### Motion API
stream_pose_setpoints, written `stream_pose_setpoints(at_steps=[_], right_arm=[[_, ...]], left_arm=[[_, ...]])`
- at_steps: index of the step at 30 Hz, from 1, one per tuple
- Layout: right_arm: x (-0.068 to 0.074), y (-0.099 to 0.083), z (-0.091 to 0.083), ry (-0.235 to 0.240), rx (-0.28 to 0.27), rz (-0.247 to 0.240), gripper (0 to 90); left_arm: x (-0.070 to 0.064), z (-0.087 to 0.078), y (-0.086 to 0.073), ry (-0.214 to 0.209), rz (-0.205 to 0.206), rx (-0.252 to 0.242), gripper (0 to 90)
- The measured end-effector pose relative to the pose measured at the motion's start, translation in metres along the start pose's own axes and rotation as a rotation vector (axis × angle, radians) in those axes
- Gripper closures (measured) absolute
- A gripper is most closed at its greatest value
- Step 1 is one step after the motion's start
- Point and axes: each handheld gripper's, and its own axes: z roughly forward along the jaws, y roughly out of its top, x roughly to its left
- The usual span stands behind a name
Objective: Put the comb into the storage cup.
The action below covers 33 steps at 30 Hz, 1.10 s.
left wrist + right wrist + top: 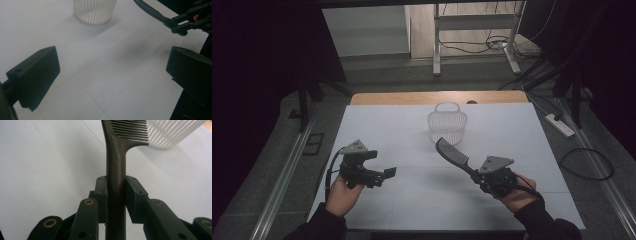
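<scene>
While the right gripper (116,192) clamps a comb (452,153) angled toward the basket (447,123) at 11 o'clock, the left gripper (384,176) hangs agape

I find no legible text, label, brand, number or sign on anything in these views. The black comb (453,152), the white slatted basket (447,126), the white tabletop (412,150) and the grey plates on my grippers all present plain, unmarked surfaces.

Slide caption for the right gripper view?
Right gripper clamps a black comb by its handle, teeth pointing toward the white basket.
</scene>
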Motion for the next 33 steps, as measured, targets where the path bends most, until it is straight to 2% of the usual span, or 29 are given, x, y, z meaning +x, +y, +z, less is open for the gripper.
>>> stream_pose_setpoints(at_steps=[5,10,14,27,33], right_arm=[[0.0,0.001,-0.002,-0.012,-0.016,-0.007,72.5],[0.001,0.002,-0.004,-0.025,-0.031,-0.014,72.5],[0.002,0.003,-0.005,-0.035,-0.04,-0.023,72.6],[0.005,0.007,-0.007,-0.054,-0.072,-0.031,72.6],[0.007,0.009,-0.008,-0.064,-0.094,-0.037,72.6]], left_arm=[[0.0,0.004,0.007,-0.011,-0.001,-0.006,0.0],[-0.001,0.011,0.013,-0.045,-0.002,-0.028,0.0],[-0.003,0.017,0.02,-0.054,0.005,-0.021,0.0],[-0.008,0.04,0.043,-0.123,0.013,-0.021,0.0],[-0.01,0.051,0.053,-0.152,0.035,-0.007,0.0]])
